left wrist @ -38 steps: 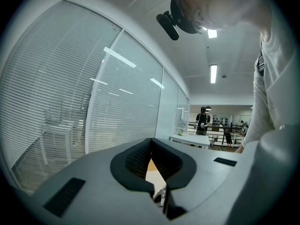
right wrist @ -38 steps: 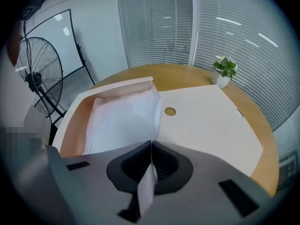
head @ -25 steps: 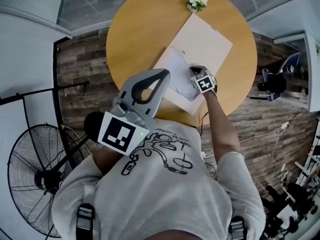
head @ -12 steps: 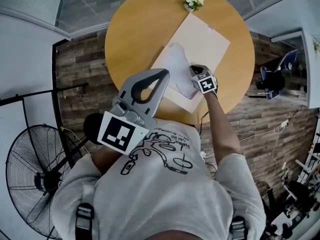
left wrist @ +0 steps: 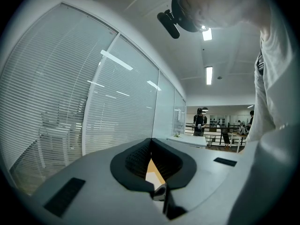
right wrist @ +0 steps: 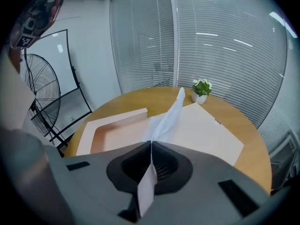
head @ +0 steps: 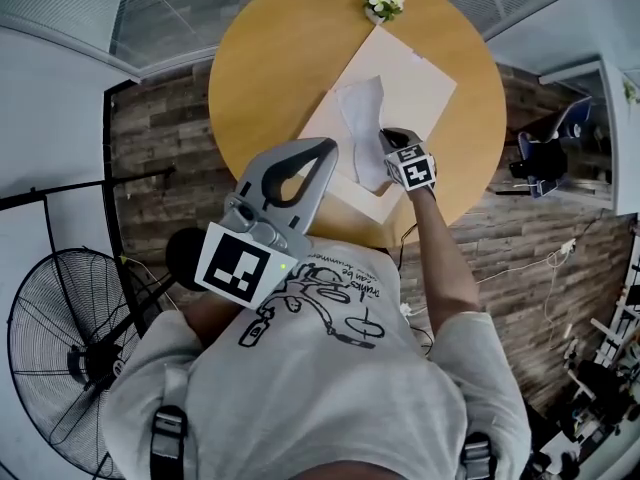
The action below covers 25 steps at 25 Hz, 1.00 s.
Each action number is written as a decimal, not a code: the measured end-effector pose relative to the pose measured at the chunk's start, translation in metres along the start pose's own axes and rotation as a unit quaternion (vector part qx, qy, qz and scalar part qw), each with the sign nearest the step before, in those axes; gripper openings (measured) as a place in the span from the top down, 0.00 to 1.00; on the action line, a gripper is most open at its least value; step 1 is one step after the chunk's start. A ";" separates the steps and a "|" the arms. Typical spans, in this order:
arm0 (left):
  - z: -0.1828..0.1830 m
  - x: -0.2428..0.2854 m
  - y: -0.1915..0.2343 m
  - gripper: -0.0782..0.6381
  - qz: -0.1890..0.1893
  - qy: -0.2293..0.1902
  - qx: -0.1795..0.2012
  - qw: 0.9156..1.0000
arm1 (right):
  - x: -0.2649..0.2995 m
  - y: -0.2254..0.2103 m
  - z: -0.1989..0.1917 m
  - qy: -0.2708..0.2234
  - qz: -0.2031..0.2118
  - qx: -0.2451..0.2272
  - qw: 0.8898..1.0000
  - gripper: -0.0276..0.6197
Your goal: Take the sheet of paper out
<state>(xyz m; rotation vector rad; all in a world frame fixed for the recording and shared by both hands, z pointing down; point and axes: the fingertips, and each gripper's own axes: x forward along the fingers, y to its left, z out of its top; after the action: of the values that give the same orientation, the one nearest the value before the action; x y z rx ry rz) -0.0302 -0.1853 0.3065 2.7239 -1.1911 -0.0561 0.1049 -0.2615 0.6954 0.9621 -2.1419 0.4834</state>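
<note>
The right hand-held gripper (head: 386, 138) had its jaws closed tight on one edge of the white sheet of paper (head: 360, 116). The sheet stood up crumpled above the flat cream box (head: 425, 73), which lay open on the round wooden desk (head: 270, 58) near a small potted plant (head: 383, 2). The left hand-held gripper (head: 326, 148) was held level by the person's chest, jaws together and empty.
</note>
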 end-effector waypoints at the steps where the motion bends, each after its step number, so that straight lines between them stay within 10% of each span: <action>1: 0.000 -0.001 -0.001 0.86 0.000 -0.001 0.000 1.000 | -0.002 0.001 0.001 -0.003 -0.001 0.001 1.000 0.94; 25: 0.001 -0.006 -0.019 0.86 -0.002 -0.006 0.006 1.000 | -0.086 0.018 0.058 -0.105 -0.026 0.027 0.994 0.94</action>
<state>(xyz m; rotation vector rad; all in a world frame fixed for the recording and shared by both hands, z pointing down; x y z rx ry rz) -0.0208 -0.1681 0.3017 2.7404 -1.1931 -0.0655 0.1032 -0.2423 0.5917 1.1403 -2.2922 0.4323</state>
